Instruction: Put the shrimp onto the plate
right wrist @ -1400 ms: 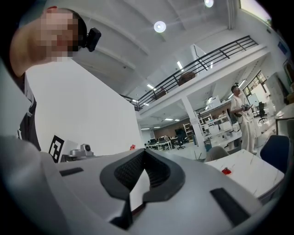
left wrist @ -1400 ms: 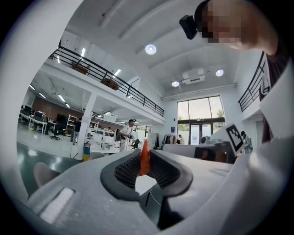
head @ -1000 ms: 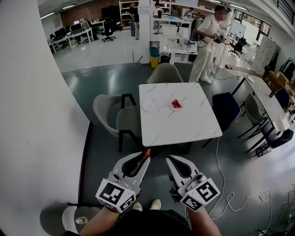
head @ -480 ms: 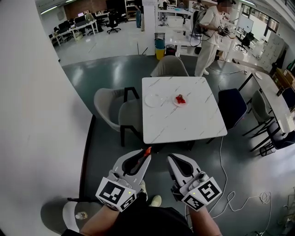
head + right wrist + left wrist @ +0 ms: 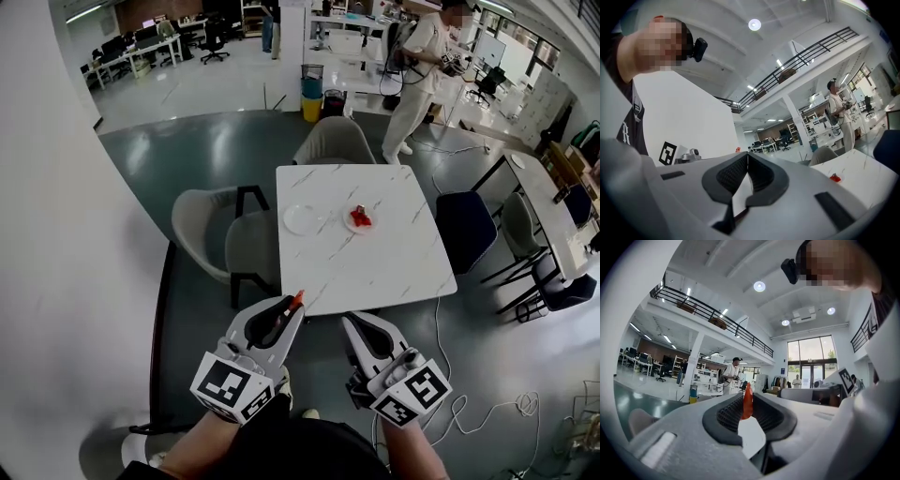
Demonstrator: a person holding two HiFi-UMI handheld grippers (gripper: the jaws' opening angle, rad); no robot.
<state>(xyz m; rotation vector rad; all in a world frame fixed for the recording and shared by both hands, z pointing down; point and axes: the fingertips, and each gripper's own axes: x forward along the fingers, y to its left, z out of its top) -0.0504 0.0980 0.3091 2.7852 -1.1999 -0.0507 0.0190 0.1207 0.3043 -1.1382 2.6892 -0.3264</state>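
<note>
A white marble table (image 5: 375, 267) stands ahead of me, some way off. On it lie an empty white plate (image 5: 304, 219) and a second plate (image 5: 348, 223) with red shrimp (image 5: 361, 217) on it. My left gripper (image 5: 296, 301) is held low in front of my body, short of the table, and is shut on an orange-red shrimp (image 5: 747, 401) that sticks up between its fingertips. Beside it my right gripper (image 5: 349, 324) has its jaws pressed together with nothing in them (image 5: 747, 161). The red shrimp (image 5: 835, 177) on the table also shows in the right gripper view.
Grey chairs (image 5: 217, 230) stand at the table's left and far side (image 5: 335, 142), and dark blue chairs (image 5: 466, 228) at its right. A person (image 5: 419, 70) stands beyond the table. A white wall (image 5: 66, 253) runs along my left. Cables (image 5: 487, 412) lie on the floor at right.
The table sits slightly larger and lower in the head view, so I have come a little nearer to it. Both grippers keep their pose, the left still holding the shrimp.
</note>
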